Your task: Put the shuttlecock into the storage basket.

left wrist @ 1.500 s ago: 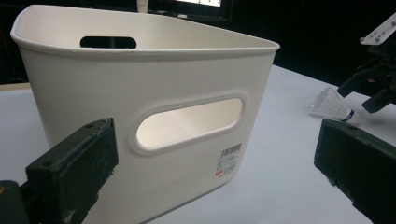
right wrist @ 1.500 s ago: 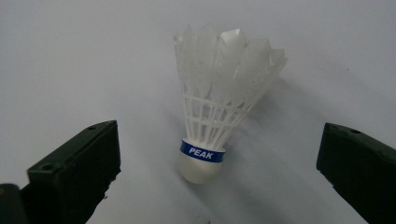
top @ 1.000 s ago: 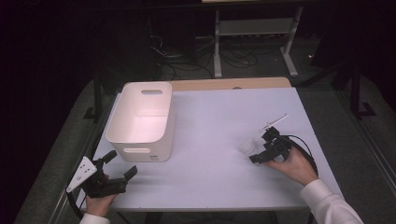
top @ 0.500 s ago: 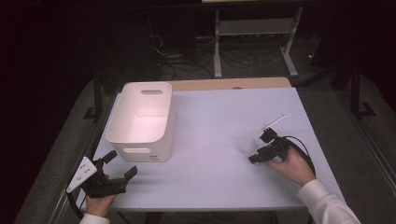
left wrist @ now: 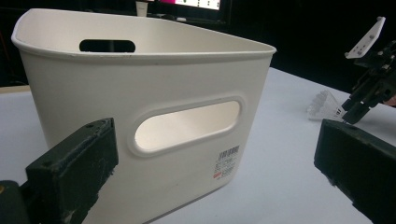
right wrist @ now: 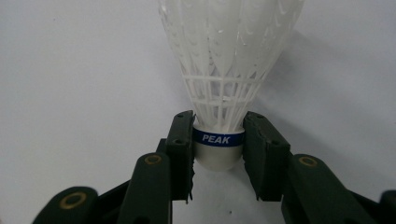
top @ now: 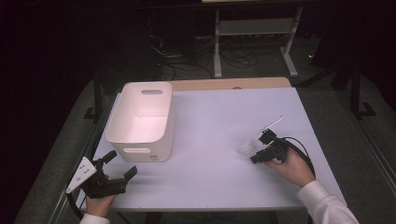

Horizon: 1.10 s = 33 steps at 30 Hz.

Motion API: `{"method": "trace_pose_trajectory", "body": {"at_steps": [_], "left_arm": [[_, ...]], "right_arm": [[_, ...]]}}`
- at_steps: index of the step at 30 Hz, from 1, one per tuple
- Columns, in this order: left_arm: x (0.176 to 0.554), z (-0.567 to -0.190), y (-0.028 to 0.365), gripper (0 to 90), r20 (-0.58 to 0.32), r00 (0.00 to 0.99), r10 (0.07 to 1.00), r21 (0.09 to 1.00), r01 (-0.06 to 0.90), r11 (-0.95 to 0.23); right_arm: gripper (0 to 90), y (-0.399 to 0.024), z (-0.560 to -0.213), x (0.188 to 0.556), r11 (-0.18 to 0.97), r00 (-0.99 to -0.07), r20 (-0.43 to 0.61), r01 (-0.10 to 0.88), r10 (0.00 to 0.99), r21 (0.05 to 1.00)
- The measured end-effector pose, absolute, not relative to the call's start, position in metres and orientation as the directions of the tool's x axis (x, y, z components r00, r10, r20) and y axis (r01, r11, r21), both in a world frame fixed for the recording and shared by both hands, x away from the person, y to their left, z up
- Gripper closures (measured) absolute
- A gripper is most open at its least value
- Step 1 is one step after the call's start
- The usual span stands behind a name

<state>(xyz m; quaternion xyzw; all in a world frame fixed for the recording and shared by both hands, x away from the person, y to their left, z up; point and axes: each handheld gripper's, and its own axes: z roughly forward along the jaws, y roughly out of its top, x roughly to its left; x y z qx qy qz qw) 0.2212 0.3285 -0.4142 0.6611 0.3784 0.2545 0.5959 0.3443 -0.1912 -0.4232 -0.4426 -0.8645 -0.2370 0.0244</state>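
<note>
The right gripper (right wrist: 218, 140) has just closed, clamping the shuttlecock (right wrist: 224, 70) by its cork. It lies flat on the table (top: 210, 121), skirt pointing straight away from the jaws.

shuttlecock (right wrist: 218, 139) blue band: "PEAK" | bin (left wrist: 140, 116) sticker: unreadable

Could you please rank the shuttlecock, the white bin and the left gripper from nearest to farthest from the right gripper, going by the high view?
1. Shuttlecock: clamped in the right gripper, at the table's right.
2. White bin: across the table, left of centre.
3. Left gripper: at the near left corner, jaws open.
</note>
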Motion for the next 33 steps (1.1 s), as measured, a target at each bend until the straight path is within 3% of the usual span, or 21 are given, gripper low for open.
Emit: {"method": "trace_pose_trajectory", "body": {"at_steps": [33], "left_arm": [[0.222, -0.416, 0.329, 0.0, -0.125, 0.581, 0.804, 0.977, 0.213, -0.002]], "right_arm": [[64.3, -0.190, -0.403, 0.345, 0.463, -0.634, 0.302, 0.747, 0.712, 0.477]]}}
